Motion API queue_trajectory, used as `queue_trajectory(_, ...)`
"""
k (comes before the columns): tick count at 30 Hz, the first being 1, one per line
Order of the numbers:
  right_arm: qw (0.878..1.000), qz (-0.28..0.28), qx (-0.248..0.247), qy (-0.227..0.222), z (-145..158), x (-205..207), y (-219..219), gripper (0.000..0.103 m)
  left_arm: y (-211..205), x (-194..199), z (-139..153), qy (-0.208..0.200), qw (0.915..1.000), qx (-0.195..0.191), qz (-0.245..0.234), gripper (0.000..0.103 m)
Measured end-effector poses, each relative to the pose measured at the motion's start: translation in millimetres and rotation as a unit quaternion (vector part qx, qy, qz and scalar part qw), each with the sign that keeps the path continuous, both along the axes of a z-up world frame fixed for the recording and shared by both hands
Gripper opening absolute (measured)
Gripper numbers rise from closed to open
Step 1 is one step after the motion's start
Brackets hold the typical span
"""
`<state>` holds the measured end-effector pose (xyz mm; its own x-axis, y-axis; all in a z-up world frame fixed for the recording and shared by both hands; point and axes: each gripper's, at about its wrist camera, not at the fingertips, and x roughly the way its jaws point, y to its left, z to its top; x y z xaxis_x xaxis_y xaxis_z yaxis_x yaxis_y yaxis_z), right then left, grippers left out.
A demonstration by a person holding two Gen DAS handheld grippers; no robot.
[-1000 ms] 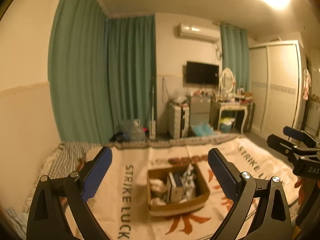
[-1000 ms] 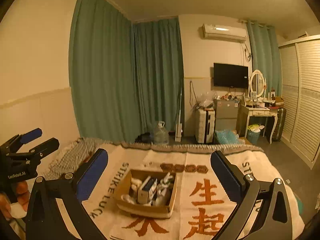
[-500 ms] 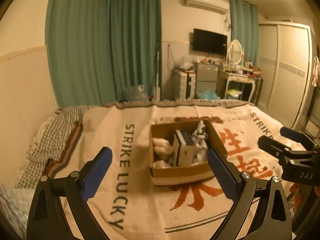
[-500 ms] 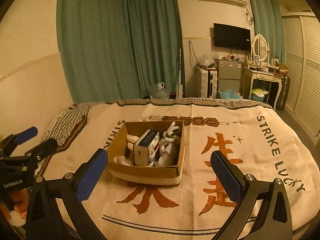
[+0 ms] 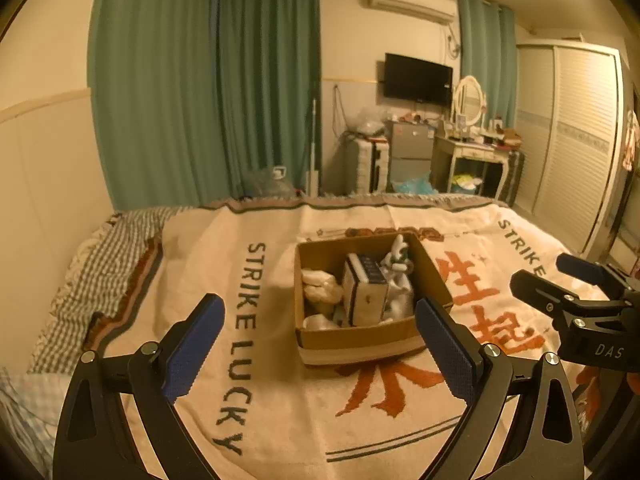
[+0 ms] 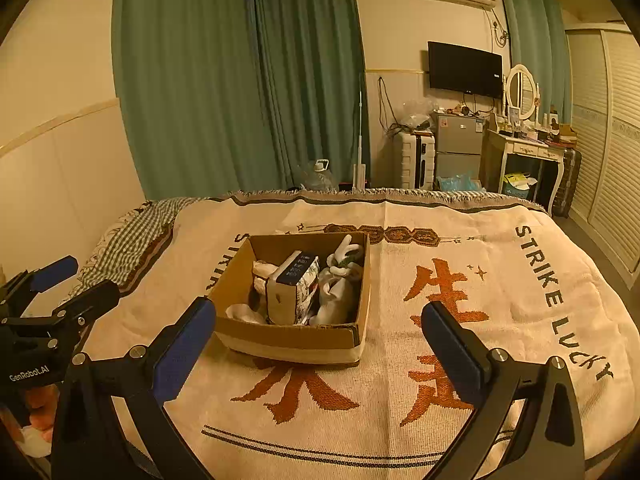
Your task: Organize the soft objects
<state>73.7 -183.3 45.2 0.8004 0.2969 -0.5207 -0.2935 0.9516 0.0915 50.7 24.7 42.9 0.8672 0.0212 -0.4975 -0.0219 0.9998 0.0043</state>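
An open cardboard box [image 5: 360, 338] [image 6: 292, 340] sits mid-bed on a cream blanket. Inside are white soft items [image 5: 320, 284] [image 6: 338, 294], a white plush with antlers [image 5: 396, 256] [image 6: 346, 250] and a small upright box with a dark blue top [image 5: 366, 290] [image 6: 294, 288]. My left gripper [image 5: 318, 348] is open and empty, short of the box. My right gripper [image 6: 316, 348] is open and empty, also short of the box. Each gripper shows at the edge of the other's view, the right one [image 5: 576, 284] and the left one [image 6: 56, 292].
The cream blanket [image 5: 248, 320] [image 6: 500, 312] with orange characters and "STRIKE LUCKY" covers the bed. A checked sheet [image 5: 100, 264] lies at the left by the wall. Beyond the bed's foot stand green curtains, a suitcase [image 6: 414, 158], a small fridge and a dressing table [image 6: 528, 152].
Both cameras have tilted down and come closer to the bed, so the box looks larger and nearer. Both grippers stay open and empty.
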Motion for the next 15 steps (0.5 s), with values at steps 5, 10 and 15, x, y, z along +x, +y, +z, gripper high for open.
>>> queue_trajectory(5, 1.000, 0.000, 0.000, -0.002, 0.5, -1.9, -0.5, 0.103, 0.4, 0.3, -2.0, 0.000, 1.0000, -0.002, -0.002, 0.098)
queue_trajectory(10, 1.000, 0.000, 0.007, 0.001, 0.5, -2.5, -1.3, 0.103, 1.4, 0.8, -2.5, 0.003, 1.0000, -0.007, -0.003, 0.098)
queue_trajectory(15, 1.000, 0.000, 0.008, 0.001, 1.6, -3.1, 0.5, 0.103, 0.7, -0.1, -1.6, 0.002, 1.0000, -0.005, -0.003, 0.098)
